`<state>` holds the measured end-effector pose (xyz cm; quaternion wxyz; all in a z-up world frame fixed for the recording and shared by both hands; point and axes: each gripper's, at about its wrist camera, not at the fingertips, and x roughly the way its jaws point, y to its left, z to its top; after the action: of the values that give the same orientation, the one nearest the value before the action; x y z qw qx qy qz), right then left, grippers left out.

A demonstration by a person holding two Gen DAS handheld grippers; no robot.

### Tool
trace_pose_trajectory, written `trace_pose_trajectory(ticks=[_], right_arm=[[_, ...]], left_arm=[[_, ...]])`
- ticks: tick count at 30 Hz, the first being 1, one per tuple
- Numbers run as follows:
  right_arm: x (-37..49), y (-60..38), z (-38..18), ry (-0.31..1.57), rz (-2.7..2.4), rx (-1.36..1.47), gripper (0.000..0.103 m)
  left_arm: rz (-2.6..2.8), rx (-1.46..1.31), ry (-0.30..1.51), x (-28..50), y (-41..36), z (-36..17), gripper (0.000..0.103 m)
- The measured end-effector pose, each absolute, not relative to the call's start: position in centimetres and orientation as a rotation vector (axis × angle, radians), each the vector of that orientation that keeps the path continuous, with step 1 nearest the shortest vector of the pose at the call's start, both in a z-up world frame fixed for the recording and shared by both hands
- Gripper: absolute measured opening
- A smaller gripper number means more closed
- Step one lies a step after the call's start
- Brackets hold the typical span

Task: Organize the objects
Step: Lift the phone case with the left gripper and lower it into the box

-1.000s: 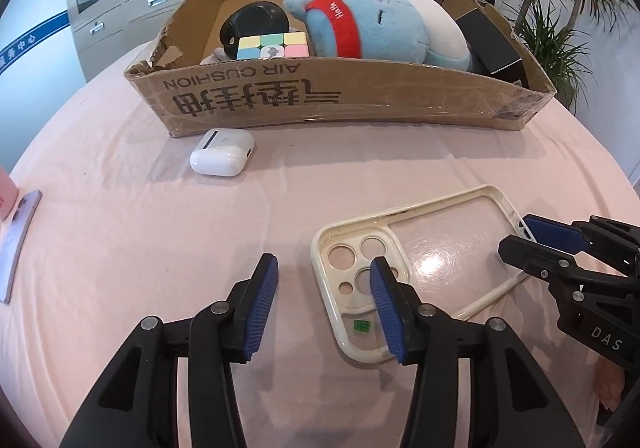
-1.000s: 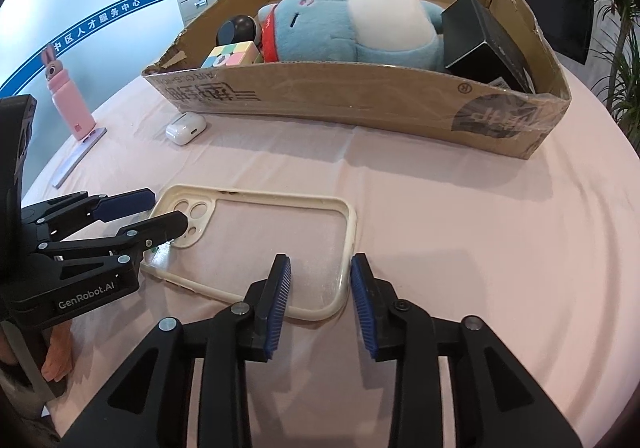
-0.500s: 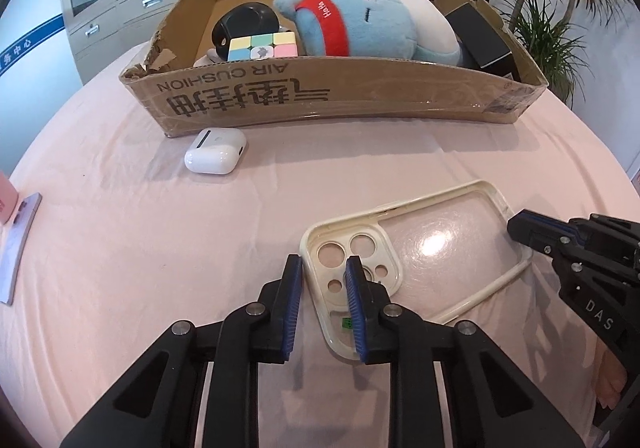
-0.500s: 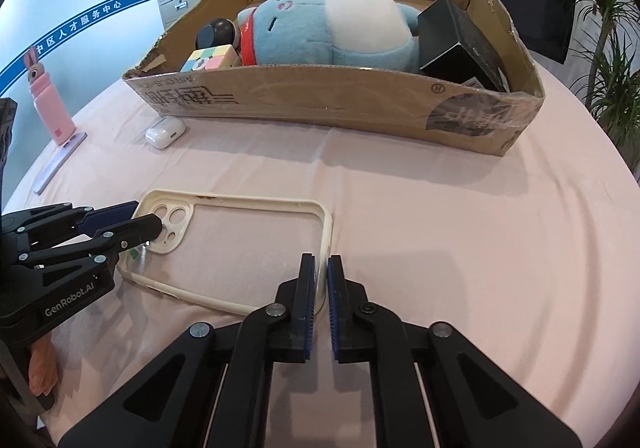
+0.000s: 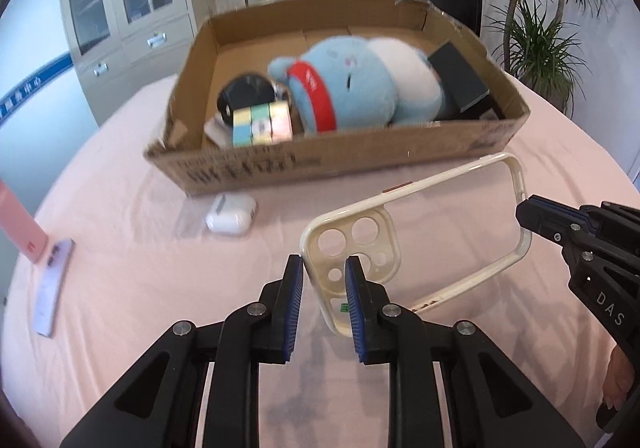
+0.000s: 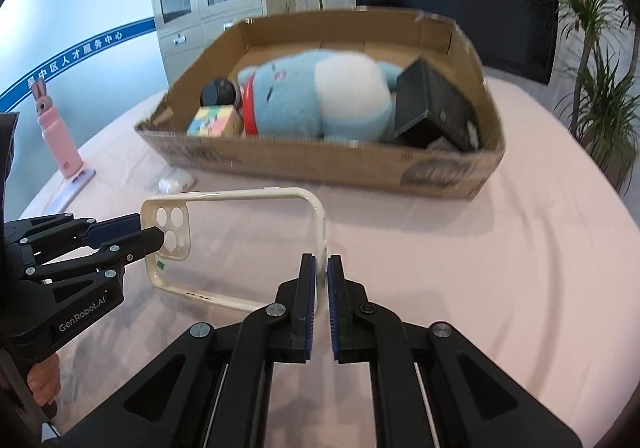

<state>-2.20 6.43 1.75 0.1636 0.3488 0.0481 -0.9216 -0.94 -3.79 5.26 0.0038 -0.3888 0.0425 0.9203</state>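
At the far left stands a pink bottle (image 6: 56,136) with rabbit ears, with a flat lilac phone (image 5: 54,282) lying at its foot on the pink tablecloth (image 6: 480,268). Right of these, a white earbud case (image 5: 231,213) lies just in front of the cardboard box (image 5: 320,164).

The phone case (image 5: 416,236) is in the middle, nearer than the box, lifted off the cloth and tilted, carried between both tools. The left gripper (image 5: 323,288) has its blue pads either side of the camera-hole end, clamped on that short edge. The right gripper (image 6: 321,280) is pinched on the rim at the opposite short end, its pads nearly together with the thin wall between them.

The case looks very light, a cream rubbery frame with a clear glossy back. It will likely flex and twist if the two ends are pulled unevenly, and the smooth back may slip, so the rim is the better hold. The thicker camera block gives the left pads more to bite on. It does not look breakable, so a drop would cost little.

In the box, from left to right, lie a black round thing (image 5: 244,96), a pastel puzzle cube (image 5: 262,124), a blue plush toy (image 5: 360,88) with a red band, and a black carton (image 6: 434,108). There is open floor at the box's far side, where the case could go.
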Motion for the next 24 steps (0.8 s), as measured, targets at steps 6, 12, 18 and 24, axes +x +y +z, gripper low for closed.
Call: trace_pose_trajectory(ticks=[6, 12, 18, 24], right_arm=[[-2.7, 6.8, 4.3, 0.15, -2.67, 0.897, 0.004], [-3.7, 7.0, 6.5, 0.164, -2.696, 0.805, 0.004], [-5.3, 7.2, 8.6, 0.168, -2.714, 0.721, 0.004], [-7.4, 6.7, 10.6, 0.212, -2.719, 0.647, 0.004]], left_arm=[[2.931, -1.125, 0.17, -1.5, -3.4, 8.3, 0.019], [2.976, -1.049, 0.216, -2.7, -3.0, 10.8, 0.019], [3.013, -0.982, 0.23, -4.4, -3.0, 13.3, 0.019], [3.061, -0.888, 0.262, -6.4, -3.3, 16.2, 0.019]])
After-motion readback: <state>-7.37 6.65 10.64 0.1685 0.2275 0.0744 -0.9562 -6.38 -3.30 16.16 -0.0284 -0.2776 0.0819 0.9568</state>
